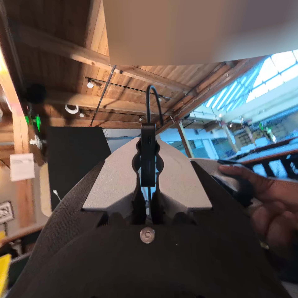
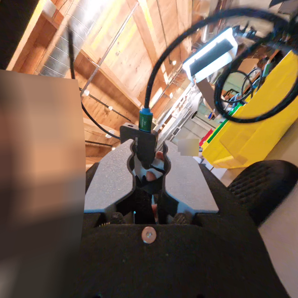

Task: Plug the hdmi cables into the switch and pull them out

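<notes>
Left wrist view looks steeply upward, past the left gripper [image 1: 148, 145], toward a wooden ceiling [image 1: 64, 48] with track lights and a bright skylight [image 1: 258, 83] at the right. Its two grey fingers [image 1: 116, 174] are pressed in against a slim black switch [image 1: 148, 154], seen edge-on and held upright between them. A thin black cable [image 1: 153, 96] rises from the top of the switch and loops over to the right. At the right edge, a person's bare hand [image 1: 274, 201] curls around part of the other tool, close beside the left gripper.

Right wrist view also tilts upward toward the wooden ceiling. The right gripper [image 2: 149, 150] has its grey fingers [image 2: 112, 174] standing a little apart. The switch [image 2: 141, 141] sits between their tips, its broad black face turned to the camera; the left fingertip touches its edge, while a small gap shows at the right fingertip, so whether this gripper actually grips the switch cannot be told. A green and blue HDMI plug [image 2: 145, 120] is seated in the top of the switch, and its thick black braided cable [image 2: 161, 64] arcs up and right, then coils in a loop in front of a yellow bin [image 2: 258, 129]. Fingers of a hand [image 2: 150, 175] show through the gap below the switch.
</notes>
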